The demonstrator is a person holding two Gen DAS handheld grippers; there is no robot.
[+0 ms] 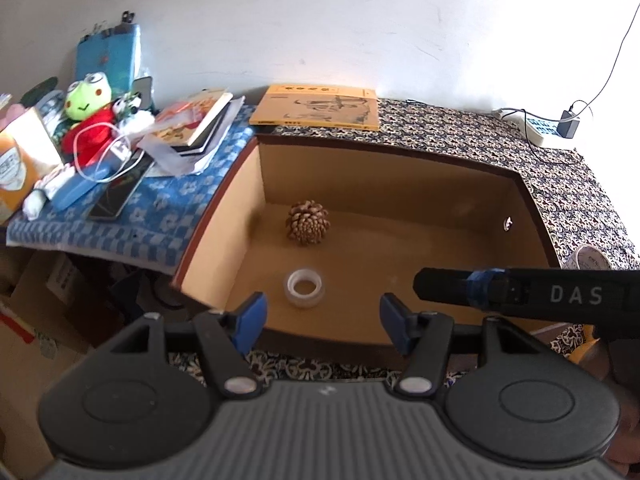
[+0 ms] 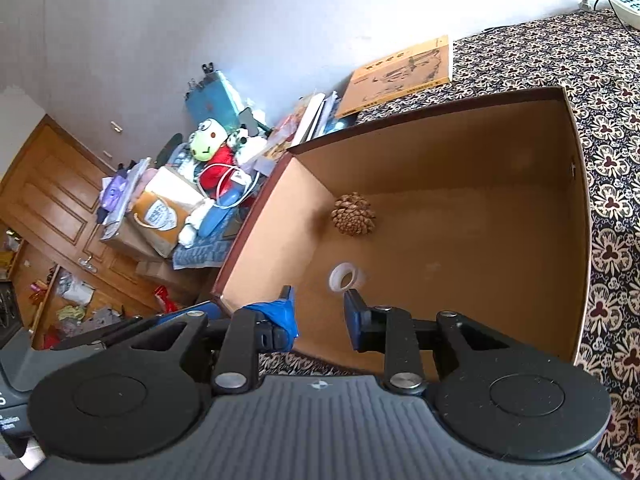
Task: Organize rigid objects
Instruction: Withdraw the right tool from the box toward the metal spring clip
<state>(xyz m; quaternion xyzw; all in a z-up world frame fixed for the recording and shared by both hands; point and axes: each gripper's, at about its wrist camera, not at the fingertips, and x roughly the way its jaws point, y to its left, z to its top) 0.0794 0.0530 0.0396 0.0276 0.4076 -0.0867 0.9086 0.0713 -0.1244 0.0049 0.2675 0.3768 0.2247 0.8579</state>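
Note:
An open cardboard box (image 1: 240,208) (image 2: 576,184) stands on the patterned table. Inside lie a brown pine cone (image 1: 307,222) (image 2: 353,214) at the back left and a clear tape roll (image 1: 304,288) (image 2: 346,277) near the front. My left gripper (image 1: 322,322) is open and empty, over the box's front rim, with the tape roll just ahead of it. My right gripper (image 2: 320,316) is open and empty above the box's front left corner. Its black finger (image 1: 500,291) reaches in from the right in the left wrist view.
A yellow book (image 1: 318,107) (image 2: 400,76) lies behind the box. A cluttered blue cloth (image 1: 132,220) with a frog plush (image 1: 86,100) (image 2: 206,142), books and cables is to the left. A tape roll (image 1: 590,258) and power strip (image 1: 544,130) sit at the right.

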